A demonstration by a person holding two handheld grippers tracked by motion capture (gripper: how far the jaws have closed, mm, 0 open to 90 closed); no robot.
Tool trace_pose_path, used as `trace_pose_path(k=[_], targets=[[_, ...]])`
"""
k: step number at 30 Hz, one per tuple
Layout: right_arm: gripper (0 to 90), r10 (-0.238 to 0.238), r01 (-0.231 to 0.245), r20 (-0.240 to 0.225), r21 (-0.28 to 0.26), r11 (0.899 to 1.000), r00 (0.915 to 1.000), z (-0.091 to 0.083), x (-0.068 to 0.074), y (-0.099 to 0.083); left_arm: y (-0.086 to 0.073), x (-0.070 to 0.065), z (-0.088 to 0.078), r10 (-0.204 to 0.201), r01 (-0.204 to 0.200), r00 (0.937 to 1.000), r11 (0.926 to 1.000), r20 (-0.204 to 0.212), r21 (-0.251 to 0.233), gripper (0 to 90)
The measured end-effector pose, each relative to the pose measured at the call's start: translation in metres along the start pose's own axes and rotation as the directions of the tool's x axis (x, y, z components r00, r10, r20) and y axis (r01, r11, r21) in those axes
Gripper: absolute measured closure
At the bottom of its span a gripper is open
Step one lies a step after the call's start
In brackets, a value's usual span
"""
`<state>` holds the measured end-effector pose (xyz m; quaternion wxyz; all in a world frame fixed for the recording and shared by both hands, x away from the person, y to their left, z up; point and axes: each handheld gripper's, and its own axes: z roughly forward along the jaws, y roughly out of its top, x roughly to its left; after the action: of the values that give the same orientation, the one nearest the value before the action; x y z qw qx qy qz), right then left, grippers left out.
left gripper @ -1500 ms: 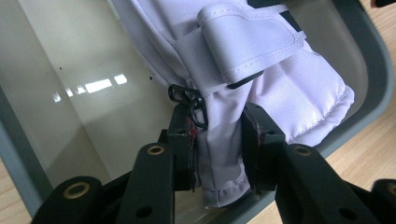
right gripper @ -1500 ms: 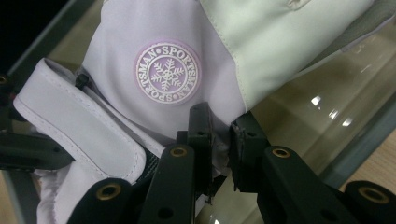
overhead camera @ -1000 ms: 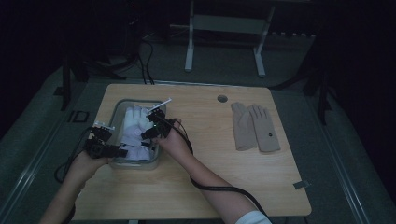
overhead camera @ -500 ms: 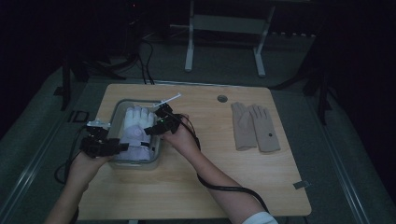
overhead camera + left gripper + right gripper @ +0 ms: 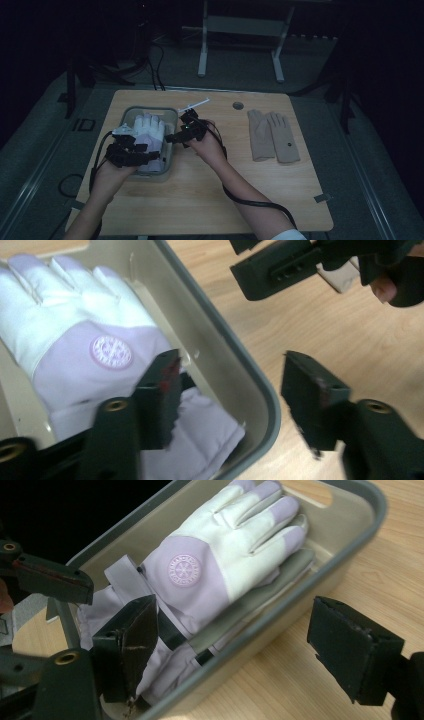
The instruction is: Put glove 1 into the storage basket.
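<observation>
A grey bin [image 5: 150, 109] stands on the left of the wooden table and holds a white and lilac glove [image 5: 149, 129] on top of a second one. My left gripper [image 5: 149, 150] hovers over the bin's near end and my right gripper [image 5: 171, 137] over its right rim. In the left gripper view the open jaws [image 5: 227, 375] straddle the bin's rim [image 5: 250, 390], beside the glove [image 5: 75, 330]. The right gripper's jaws [image 5: 235, 630] stand wide above the glove [image 5: 220, 555] and the bin wall [image 5: 320, 575]. Both pairs of jaws have just been opening, and neither grips anything.
A pair of beige gloves [image 5: 272, 135] lies flat on the right of the table. A round hole [image 5: 238, 105] sits near the far edge. Cables trail from both grippers across the table's near half. A metal stand [image 5: 240, 30] rises beyond the table.
Both grippers have lifted a little off the gloves in the bin and their jaws stand wider. The right one has drifted right, over the bin's rim.
</observation>
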<state>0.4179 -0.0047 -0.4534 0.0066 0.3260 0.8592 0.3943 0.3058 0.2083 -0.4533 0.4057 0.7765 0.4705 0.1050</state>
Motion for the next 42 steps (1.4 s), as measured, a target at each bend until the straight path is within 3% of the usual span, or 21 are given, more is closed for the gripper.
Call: trace_pose_path(k=[7, 10, 11, 12, 15, 23, 30, 42], targets=[[18.1, -0.013, 0.013, 0.023, -0.015, 1.0, 0.9996, -0.019, -0.013, -0.01, 0.006, -0.016, 0.007, 0.013, -0.011, 0.9988, 0.9988, 0.048, -0.047, 17.2], [16.6, -0.021, 0.022, 0.043, -0.025, 0.999, 0.9989, -0.028, -0.02, -0.015, 0.008, -0.024, 0.008, 0.02, -0.015, 0.9987, 0.994, 0.048, -0.108, 14.0], [16.6, -0.018, 0.019, 0.046, -0.028, 0.999, 0.9988, -0.031, -0.023, -0.017, 0.008, -0.024, 0.008, 0.02, -0.015, 0.9987, 0.994, 0.048, -0.108, 14.0], [16.5, -0.019, 0.02, 0.048, -0.029, 0.999, 0.9987, -0.034, -0.026, -0.019, 0.009, -0.029, 0.01, 0.016, -0.01, 0.9991, 0.9889, 0.039, -0.148, 14.0], [16.3, -0.012, 0.014, 0.066, -0.036, 0.999, 0.9978, -0.044, -0.034, -0.024, 0.011, -0.036, 0.015, 0.03, -0.021, 0.9985, 0.9843, 0.046, -0.175, 14.0], [15.7, -0.015, 0.021, 0.104, -0.051, 0.999, 0.9944, -0.066, -0.052, -0.04, 0.012, -0.06, 0.04, 0.097, -0.085, 0.9931, 0.9832, 0.067, -0.162, 13.9], [15.7, -0.022, 0.032, 0.126, -0.076, 0.997, 0.9918, -0.087, -0.062, -0.055, 0.006, -0.08, 0.063, 0.166, -0.15, 0.9817, 0.9759, 0.094, -0.159, 13.9], [14.0, -0.041, 0.052, 0.187, -0.058, 0.997, 0.9815, -0.109, -0.087, -0.089, -0.008, -0.101, 0.091, 0.204, -0.178, 0.9699, 0.9668, 0.133, -0.183, 13.9]])
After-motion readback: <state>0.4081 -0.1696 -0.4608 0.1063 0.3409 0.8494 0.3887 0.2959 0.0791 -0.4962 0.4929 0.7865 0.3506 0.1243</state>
